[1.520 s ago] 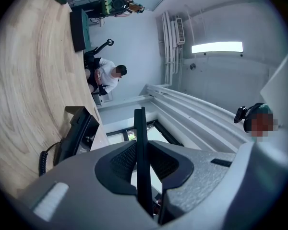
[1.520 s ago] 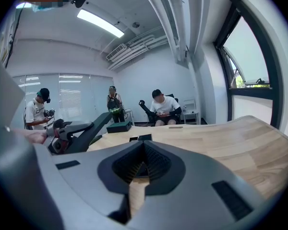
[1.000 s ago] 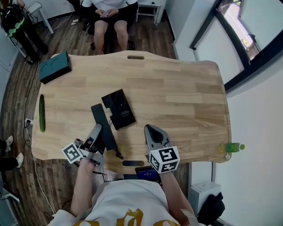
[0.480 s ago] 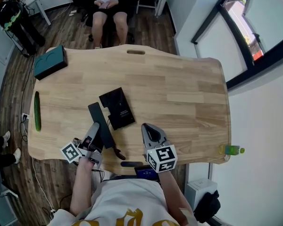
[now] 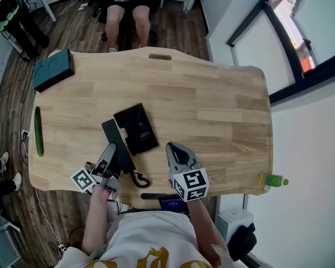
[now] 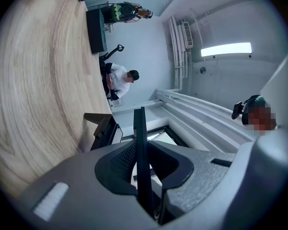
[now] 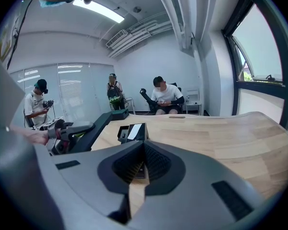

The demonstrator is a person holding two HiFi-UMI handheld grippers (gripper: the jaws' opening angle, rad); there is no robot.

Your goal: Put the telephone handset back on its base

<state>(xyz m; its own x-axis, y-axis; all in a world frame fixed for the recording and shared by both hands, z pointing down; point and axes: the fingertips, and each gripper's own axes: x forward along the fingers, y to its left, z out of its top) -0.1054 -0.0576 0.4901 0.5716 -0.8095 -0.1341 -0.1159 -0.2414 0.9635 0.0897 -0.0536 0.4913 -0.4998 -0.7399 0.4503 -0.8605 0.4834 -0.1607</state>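
While the person stands at the 6 o'clock edge of the tabletop, the left gripper has its fingers clamped on the black handset. The handset runs from the grip toward 11 o'clock, its long side just beside the base; I cannot tell whether the two touch. The base lies at 1 o'clock from the handset, toward the middle of the tabletop. The cord curls at 5 o'clock from the grip, near the front edge. The right gripper is at 3 o'clock from the handset, apart from it, fingers together with nothing between them, pointing to 12 o'clock. A teal box sits in the 10 o'clock corner, a cucumber along the 9 o'clock edge, and a bottle by the 4 o'clock corner.
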